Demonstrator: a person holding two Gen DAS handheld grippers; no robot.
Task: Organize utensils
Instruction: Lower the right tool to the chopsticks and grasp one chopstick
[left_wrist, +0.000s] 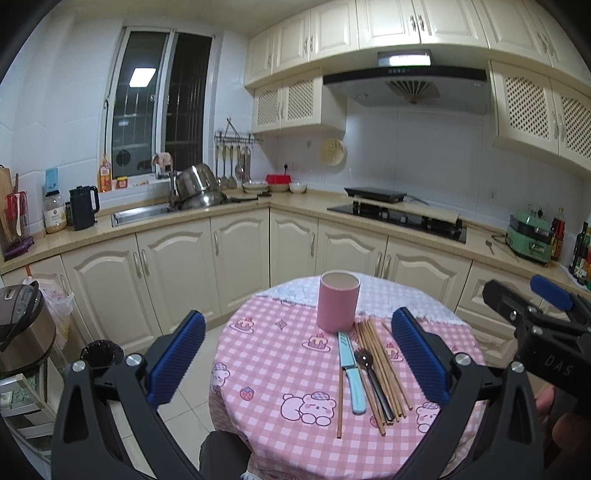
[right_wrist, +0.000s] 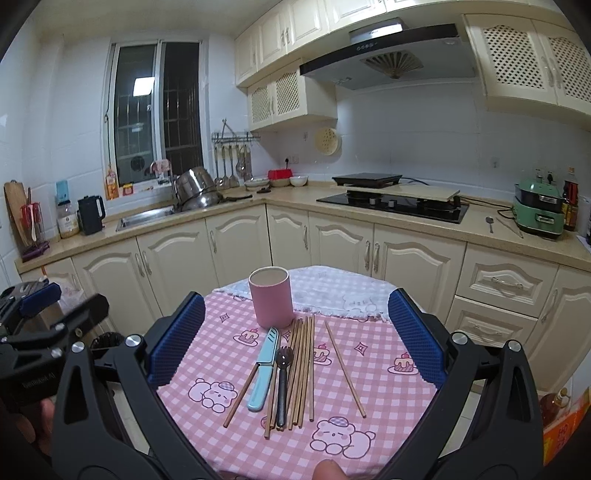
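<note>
Hovering both wide-open, empty tongs, left tongs (left_wrist: 298, 363) and right tongs (right_wrist: 296, 338), we are lining up squarely on the chopsticks (right_wrist: 301, 373) ahead, below the pink cup (right_wrist: 271, 302)

Both wrist views look forward and slightly down over tabletop (left_wrist: 258, 369) near edge toward kitchen counter (right_wrist: 406, 218). Left view sits left of utensil pile, right view right of it. Shared: pink cup (left_wrist: 338, 306), chopsticks (right_wrist: 303, 369), knife (right_wrist: 264, 373), cabinets beyond.

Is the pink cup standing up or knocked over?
Standing up. The pink cup sits on the table with its round opening facing up.
</note>
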